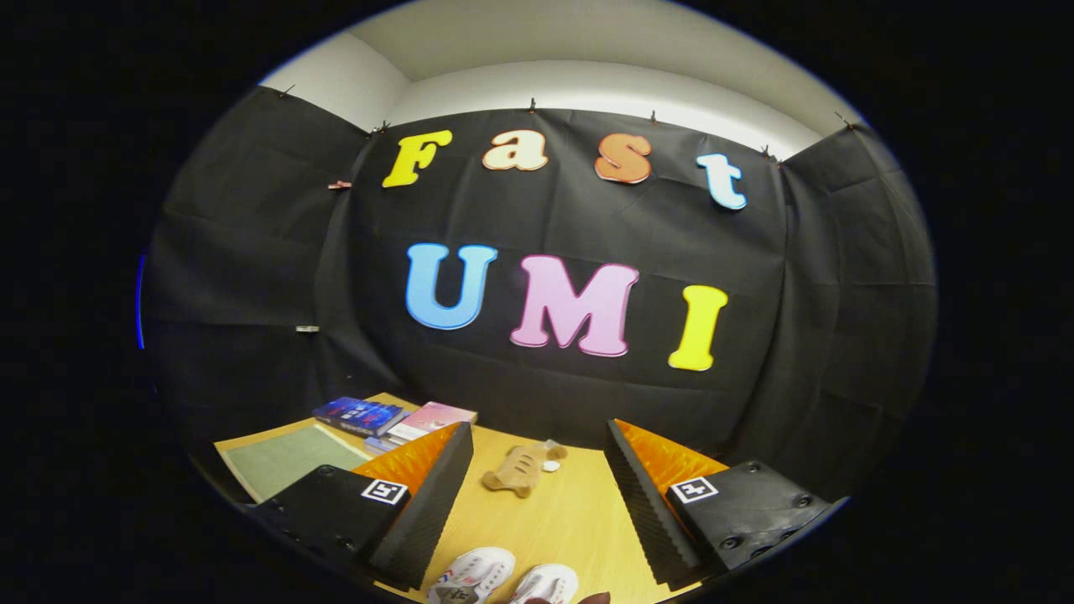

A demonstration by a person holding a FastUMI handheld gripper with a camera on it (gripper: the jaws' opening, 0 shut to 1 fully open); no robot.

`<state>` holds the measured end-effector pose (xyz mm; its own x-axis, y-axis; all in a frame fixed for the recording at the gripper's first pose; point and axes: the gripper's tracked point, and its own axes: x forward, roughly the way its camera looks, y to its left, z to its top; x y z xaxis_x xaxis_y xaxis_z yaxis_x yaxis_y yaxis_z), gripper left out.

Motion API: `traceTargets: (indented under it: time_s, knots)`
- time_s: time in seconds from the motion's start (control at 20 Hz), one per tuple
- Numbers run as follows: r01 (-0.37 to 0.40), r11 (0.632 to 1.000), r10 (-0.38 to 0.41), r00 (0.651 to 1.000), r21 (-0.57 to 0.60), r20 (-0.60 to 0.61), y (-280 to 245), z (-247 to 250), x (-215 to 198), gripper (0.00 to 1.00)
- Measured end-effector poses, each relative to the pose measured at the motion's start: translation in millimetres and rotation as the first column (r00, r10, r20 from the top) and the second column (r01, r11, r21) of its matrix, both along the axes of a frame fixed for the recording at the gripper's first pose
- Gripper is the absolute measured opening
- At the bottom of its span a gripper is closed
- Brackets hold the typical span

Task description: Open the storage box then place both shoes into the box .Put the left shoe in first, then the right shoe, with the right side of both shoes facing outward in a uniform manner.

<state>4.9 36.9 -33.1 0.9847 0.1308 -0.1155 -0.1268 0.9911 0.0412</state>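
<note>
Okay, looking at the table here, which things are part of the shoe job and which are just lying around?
Part of the job:
- the pair of white shoes, low between the fingers
- the tool, fingers spread apart, holding nothing

Just lying about:
- the small plush toy, beyond the fingers on the table
- the books stacked near the black wall
- the green mat beside the books

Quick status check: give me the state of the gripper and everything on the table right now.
gripper: open, fingers spread wide, holding nothing.
shoes: a white pair side by side on the table between the fingers, untouched.
plush toy: lying flat beyond the fingers.
books: closed, stacked at the table's far edge.
green mat: flat beside the books.
</note>
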Motion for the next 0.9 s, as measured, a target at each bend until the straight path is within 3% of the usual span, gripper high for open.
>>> traceTargets:
  time_s: [0.1, 0.2, 0.35, 0.5, 0.7, 0.8, 0.9]
  knots:
    - [-0.178, 0.98, 0.185, 0.98, 0.089, -0.077, 42.0, -21.6, -7.7, 0.98]
    - [-0.294, 0.935, 0.32, 0.94, 0.197, -0.118, 67.3, -35.6, -16.1, 0.98]
    - [-0.434, 0.791, 0.547, 0.817, 0.432, -0.181, 113.7, -67.0, -31.4, 0.98]
    - [-0.384, 0.648, 0.682, 0.677, 0.658, -0.277, 148.0, -107.3, -44.2, 0.98]
    - [-0.28, 0.48, 0.807, 0.513, 0.831, -0.293, 188.3, -151.3, -48.7, 0.98]
    - [-0.215, 0.385, 0.856, 0.446, 0.897, -0.261, 205.7, -163.2, -51.2, 0.98]
    - [-0.162, 0.331, 0.88, 0.408, 0.93, -0.242, 219.9, -178.8, -47.8, 0.98]
